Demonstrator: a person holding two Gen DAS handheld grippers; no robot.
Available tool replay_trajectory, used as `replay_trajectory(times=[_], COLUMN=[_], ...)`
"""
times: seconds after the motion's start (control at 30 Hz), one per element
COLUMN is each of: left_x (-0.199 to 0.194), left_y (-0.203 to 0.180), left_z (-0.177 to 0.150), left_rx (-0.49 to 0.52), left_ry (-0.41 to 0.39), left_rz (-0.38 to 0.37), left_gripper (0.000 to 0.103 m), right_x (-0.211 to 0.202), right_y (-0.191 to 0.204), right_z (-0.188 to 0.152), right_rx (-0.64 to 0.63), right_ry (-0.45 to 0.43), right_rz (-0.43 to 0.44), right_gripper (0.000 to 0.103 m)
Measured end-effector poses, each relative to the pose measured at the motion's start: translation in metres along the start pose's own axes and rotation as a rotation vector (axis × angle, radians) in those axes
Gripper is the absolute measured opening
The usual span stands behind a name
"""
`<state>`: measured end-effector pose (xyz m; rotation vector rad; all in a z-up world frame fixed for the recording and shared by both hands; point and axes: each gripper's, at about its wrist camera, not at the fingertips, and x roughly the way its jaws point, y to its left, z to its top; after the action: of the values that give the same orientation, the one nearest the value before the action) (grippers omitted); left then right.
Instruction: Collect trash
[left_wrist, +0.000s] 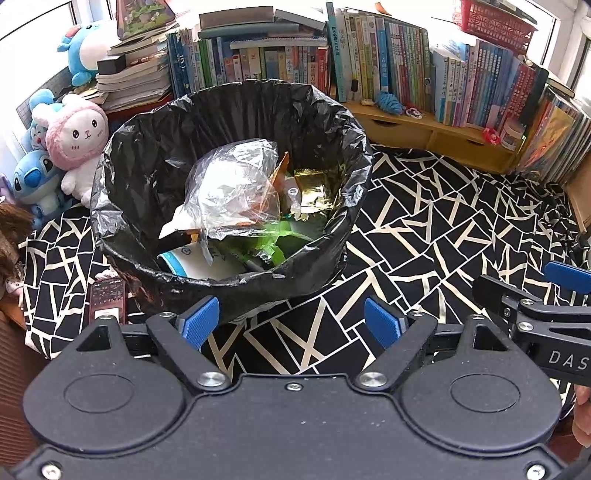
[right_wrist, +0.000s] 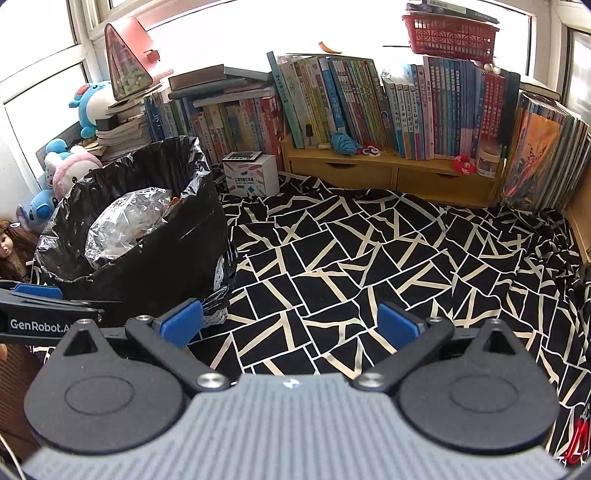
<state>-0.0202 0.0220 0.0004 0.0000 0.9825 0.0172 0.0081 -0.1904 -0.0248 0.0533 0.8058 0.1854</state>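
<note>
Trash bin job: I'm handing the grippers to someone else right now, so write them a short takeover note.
Left gripper: open, empty, facing the bin.
Right gripper: open, empty, over the cloth right of the bin.
Bin: black liner, standing on the patterned cloth, holding a clear plastic bag, gold foil and green wrappers.
Done: that trash is in the bin.
Left: no loose trash shows on the cloth in either view; check elsewhere before stopping.
</note>
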Motion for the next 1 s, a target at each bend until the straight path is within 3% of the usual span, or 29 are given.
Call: replay_trajectory(times=[1.0], left_x=[0.0016], left_y=[-0.0016], left_z=[-0.0021], left_rx=[0.017], left_ry=[0.009], left_rz=[0.003], left_gripper=[0.085], right_x=[0.0023], right_y=[-0.0004], right_z=[-0.0009], right_rx=[0.006], right_ry=[0.029], right_rz=[0.015], right_gripper=[0.103])
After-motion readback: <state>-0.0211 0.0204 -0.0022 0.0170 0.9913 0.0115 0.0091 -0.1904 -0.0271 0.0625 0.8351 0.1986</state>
